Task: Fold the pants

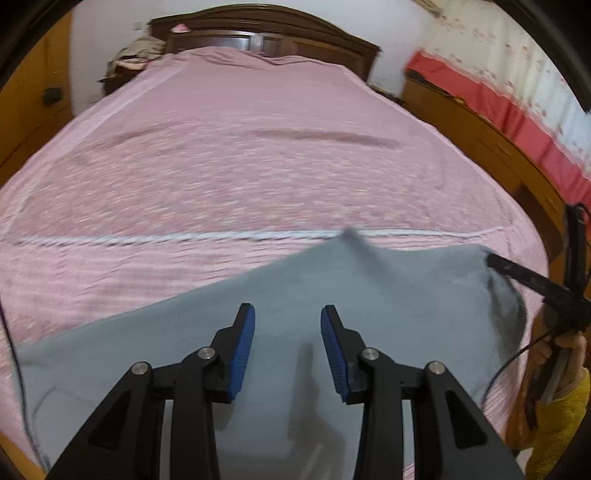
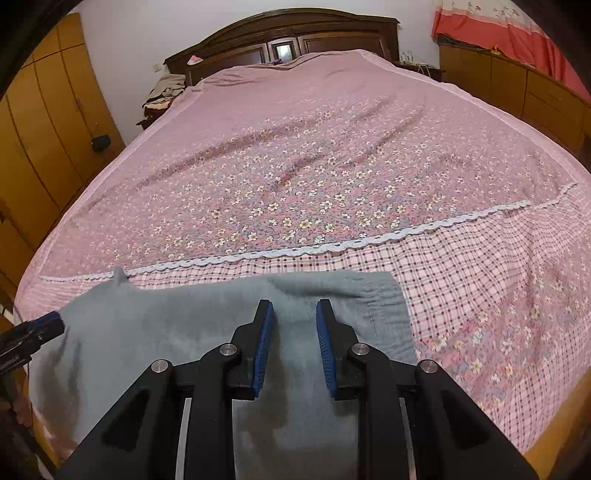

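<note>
While one pair of grey fleece pants [image 2: 207, 332] lies flat across the foot of the bed, on the checked band of the pink floral bedspread [image 2: 314, 155] just short of its white lace trim [image 2: 332, 245], two handheld grippers hang above the cloth. Left of the pants' middle, the left gripper [image 1: 287, 328] has its blue-padded jaws spread, nothing between them; the blurred left-wrist view leaves it unclear whether the fingers touch the fleece. To the right, nearer the pants' squared, stitched end, the right gripper [image 2: 294, 325] likewise has its jaws apart over the fabric, gripping nothing. Both tools appear set along the near side of the pants, probably so each can take an edge and carry it over for a fold. Count: one garment, two grippers, four blue pads. A dark wooden headboard [image 2: 280, 33] stands far beyond the pants.
</note>
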The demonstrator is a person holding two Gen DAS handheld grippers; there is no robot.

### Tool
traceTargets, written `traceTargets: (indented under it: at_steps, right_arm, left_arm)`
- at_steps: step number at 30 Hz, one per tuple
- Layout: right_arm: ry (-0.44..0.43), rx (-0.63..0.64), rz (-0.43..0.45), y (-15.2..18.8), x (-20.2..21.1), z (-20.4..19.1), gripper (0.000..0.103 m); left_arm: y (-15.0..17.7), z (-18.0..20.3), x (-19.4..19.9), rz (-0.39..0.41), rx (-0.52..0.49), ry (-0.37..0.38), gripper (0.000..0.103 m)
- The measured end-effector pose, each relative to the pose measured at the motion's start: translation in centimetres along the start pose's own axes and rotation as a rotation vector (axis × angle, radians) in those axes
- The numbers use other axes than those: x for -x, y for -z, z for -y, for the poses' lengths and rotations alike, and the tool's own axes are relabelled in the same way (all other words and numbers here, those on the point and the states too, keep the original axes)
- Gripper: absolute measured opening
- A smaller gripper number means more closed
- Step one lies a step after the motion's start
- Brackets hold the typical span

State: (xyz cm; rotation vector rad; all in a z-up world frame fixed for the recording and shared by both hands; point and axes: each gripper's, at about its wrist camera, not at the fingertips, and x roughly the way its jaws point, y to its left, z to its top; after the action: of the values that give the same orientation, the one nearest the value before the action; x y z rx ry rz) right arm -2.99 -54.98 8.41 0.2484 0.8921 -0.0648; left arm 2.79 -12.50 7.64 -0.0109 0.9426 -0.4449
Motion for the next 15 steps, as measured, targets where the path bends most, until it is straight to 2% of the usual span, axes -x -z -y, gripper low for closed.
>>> traceTargets:
  at_steps: [4,7,11,15]
  right_arm:
    - [0.009,0.015,-0.033,-0.1,-1.8,0.4,0.025]
    - [0.012,0.034,-0.038,0.1,-3.0,0.5,0.025]
    - [0.015,0.091,-0.01,0.6,-3.7,0.4,0.025]
    - [-0.011,0.081,0.014,1.0,-4.0,0.9,0.024]
  left_arm:
    - [-1.2,2.9,-2.5,-0.023,-0.013,0.083,0.039]
    - [-1.8,4.3,-4.4,-0.036,-0.023,0.101,0.039]
    - [-2.4,4.6,-7.3,-0.077,-0.023,0.054,0.038]
    - [-2.8,4.1,-8.3,-0.062,-0.019,0.025,0.038]
